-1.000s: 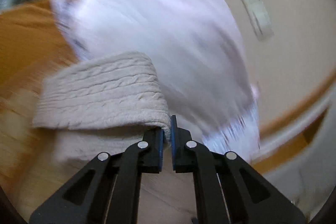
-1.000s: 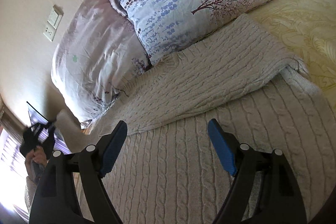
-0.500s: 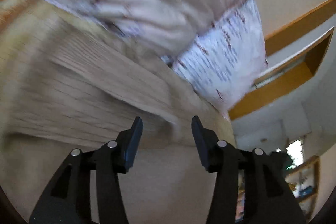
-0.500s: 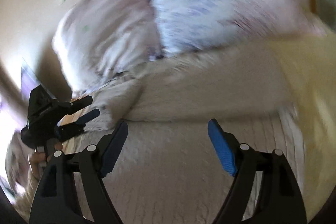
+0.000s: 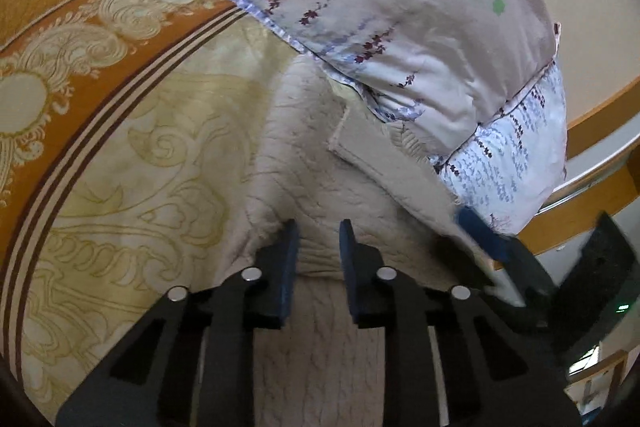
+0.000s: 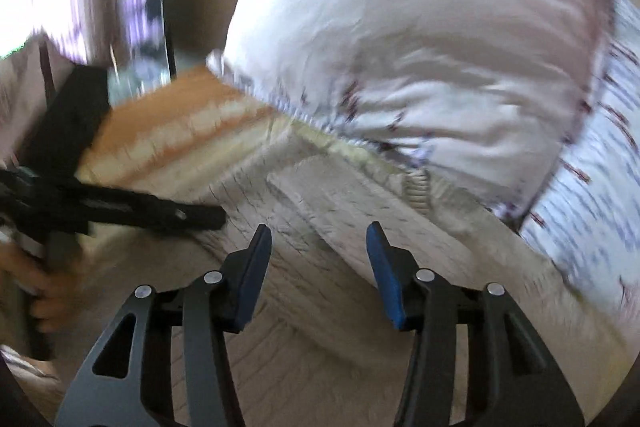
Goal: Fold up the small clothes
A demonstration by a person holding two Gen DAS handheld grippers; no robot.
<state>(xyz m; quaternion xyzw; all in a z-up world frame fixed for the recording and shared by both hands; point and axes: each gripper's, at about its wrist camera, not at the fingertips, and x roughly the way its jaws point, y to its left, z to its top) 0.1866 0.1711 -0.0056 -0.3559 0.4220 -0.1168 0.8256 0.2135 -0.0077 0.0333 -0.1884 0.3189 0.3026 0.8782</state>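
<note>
Cream cable-knit garment (image 5: 320, 163) lies on the bed, its far end up against the pillows (image 5: 400, 7) near the head edge, its near part running back under my claws. A flap of it (image 5: 384, 163) is laid over the body diagonally, edge running toward the right side of the bed.

My left claw (image 5: 316, 251) is parted a little, nothing between the pads, hovering just over the knit near a crosswise fold ridge. My right claw (image 6: 318, 259) is wider apart, also holding nothing, just above the flap's edge; the right view is blurred, so I can't tell if it touches the cloth.

Step in hand, I judge: regrip both sides for the next fold. To do it well:
- drop each claw onto a single edge, not the doubled layer, so the flap doesn't drag open
- pinch at matching spots left and right so the fold line comes out straight
- stay clear of the pillows and the patterned bedspread (image 5: 120, 147); thick knit bunches, so bite deep enough to hold
- lift low, carry over evenly.
</note>
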